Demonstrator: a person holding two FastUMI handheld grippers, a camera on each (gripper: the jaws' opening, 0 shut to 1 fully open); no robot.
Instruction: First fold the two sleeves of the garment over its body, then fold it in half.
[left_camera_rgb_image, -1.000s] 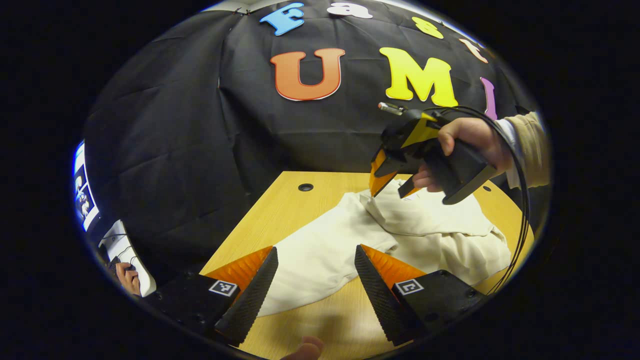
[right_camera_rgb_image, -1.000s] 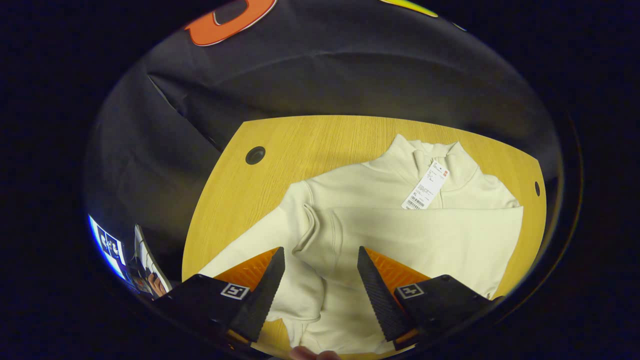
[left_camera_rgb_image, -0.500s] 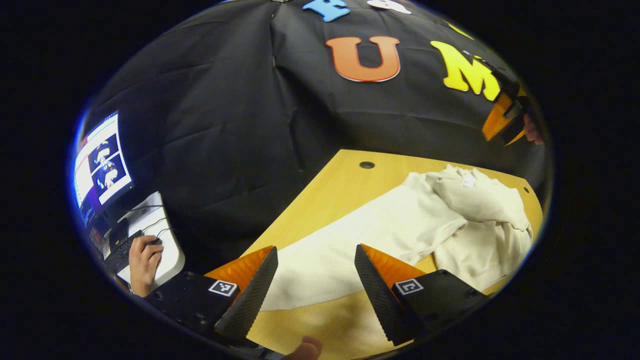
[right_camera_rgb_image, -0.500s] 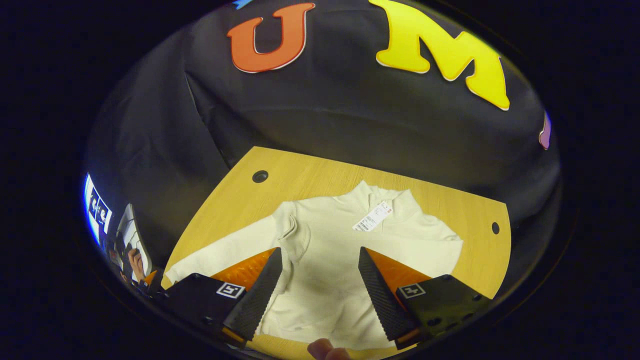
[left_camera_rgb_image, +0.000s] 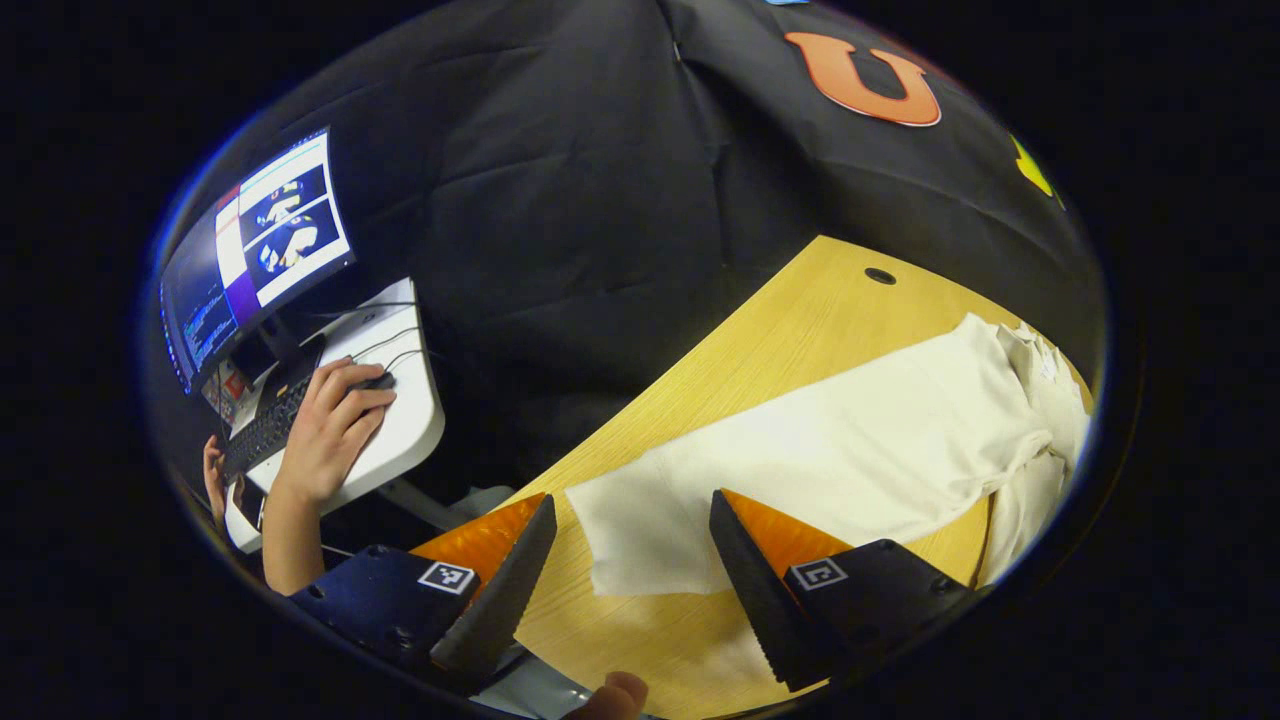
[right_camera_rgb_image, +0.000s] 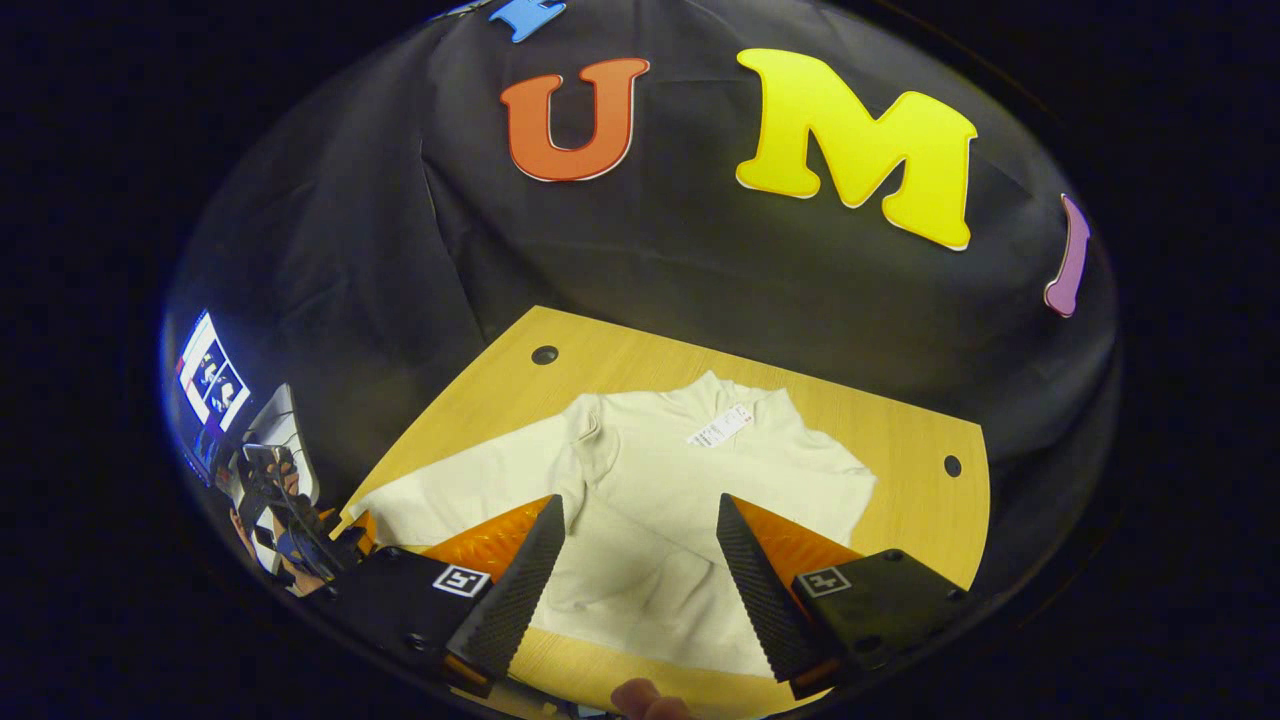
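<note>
In the left gripper view, the left gripper (left_camera_rgb_image: 630, 560) hangs with its fingers spread wide and nothing between them, above the near edge of the wooden table (left_camera_rgb_image: 790, 330). Just beyond its fingertips lies the cuff end of the unfolded sleeve (left_camera_rgb_image: 800, 460), which stretches flat away to the far right toward the bunched body of the cream garment (left_camera_rgb_image: 1040, 400). To the left, off the table, a person's hand (left_camera_rgb_image: 330, 430) rests on a mouse on a small white desk (left_camera_rgb_image: 405, 400) with a keyboard, and a lit monitor (left_camera_rgb_image: 250, 240) stands behind it.

In the right gripper view, the right gripper (right_camera_rgb_image: 635, 560) is likewise released, fingers apart and empty, poised over the garment's (right_camera_rgb_image: 700, 480) near hem. One sleeve lies folded across the body; the other runs out to the left. A white paper tag (right_camera_rgb_image: 720, 427) with a barcode sits near the collar at the far end; its print is too small to read. Cable holes (right_camera_rgb_image: 545, 355) mark the table's (right_camera_rgb_image: 900, 440) far corners.
</note>
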